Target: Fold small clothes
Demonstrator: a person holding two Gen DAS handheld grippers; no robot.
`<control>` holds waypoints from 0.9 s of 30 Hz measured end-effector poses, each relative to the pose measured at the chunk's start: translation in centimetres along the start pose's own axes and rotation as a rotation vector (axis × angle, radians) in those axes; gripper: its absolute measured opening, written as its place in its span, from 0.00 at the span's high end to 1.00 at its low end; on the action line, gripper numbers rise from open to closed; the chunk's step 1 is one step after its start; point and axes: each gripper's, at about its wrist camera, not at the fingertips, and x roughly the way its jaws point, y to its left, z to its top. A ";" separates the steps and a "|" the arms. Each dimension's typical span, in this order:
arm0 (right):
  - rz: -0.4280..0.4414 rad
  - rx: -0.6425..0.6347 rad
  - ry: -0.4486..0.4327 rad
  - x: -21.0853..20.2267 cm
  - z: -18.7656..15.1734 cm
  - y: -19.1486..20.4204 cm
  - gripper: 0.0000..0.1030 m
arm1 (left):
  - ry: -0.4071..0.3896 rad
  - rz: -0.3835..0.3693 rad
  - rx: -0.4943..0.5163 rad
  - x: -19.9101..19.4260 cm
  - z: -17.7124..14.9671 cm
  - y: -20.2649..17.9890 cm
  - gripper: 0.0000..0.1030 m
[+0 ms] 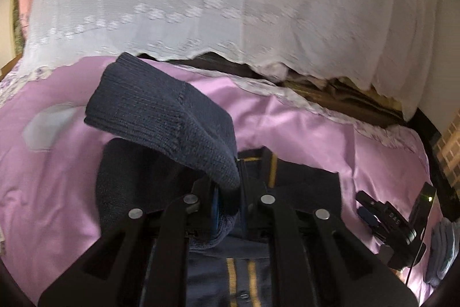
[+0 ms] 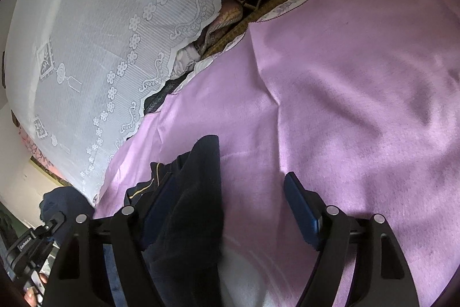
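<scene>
My left tongs (image 1: pixel 230 192) pinch the knit sleeve (image 1: pixel 161 117), cuff pointing up-left over the navy garment (image 1: pixel 304 186); right tongs (image 2: pixel 227 197) gape open astride its edge.

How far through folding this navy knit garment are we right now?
Mid-fold. In hand: the left gripper is shut on a navy knit sleeve, lifted over the garment body on the pink sheet. The right gripper is open, with dark fabric lying between its fingers, unpinched. Left: lay the sleeve down and finish folding. No completed fold is visible.
</scene>
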 end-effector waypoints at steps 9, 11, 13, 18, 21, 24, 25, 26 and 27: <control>0.000 0.001 0.003 0.3 0.2 0.1 0.25 | 0.177 -0.041 0.036 7.3 -4.7 -4.4 0.83; -0.001 0.002 0.001 0.2 0.1 0.1 0.25 | 0.220 -0.029 0.064 8.6 -6.2 -5.0 0.70; -0.002 0.002 0.001 0.3 0.1 0.1 0.25 | 0.220 -0.016 0.110 8.8 -7.0 -5.5 0.64; -0.003 0.000 0.002 0.3 0.1 0.2 0.25 | 0.184 0.012 0.229 6.7 -7.5 -7.0 0.23; 0.001 0.003 0.001 0.3 0.1 0.3 0.25 | 0.158 0.003 0.324 4.6 -8.0 -7.3 0.15; 0.007 0.000 -0.002 0.2 0.2 0.5 0.25 | 0.139 0.020 0.350 2.7 -8.2 -5.9 0.12; 0.012 -0.008 -0.001 0.2 0.2 0.8 0.25 | 0.140 0.024 0.336 2.1 -8.2 -4.8 0.12; 0.016 -0.013 0.000 0.1 0.2 0.9 0.25 | 0.142 0.021 0.317 1.6 -8.0 -3.9 0.12; 0.023 -0.021 0.003 0.0 0.1 1.2 0.25 | 0.141 0.013 0.287 1.0 -7.8 -2.5 0.12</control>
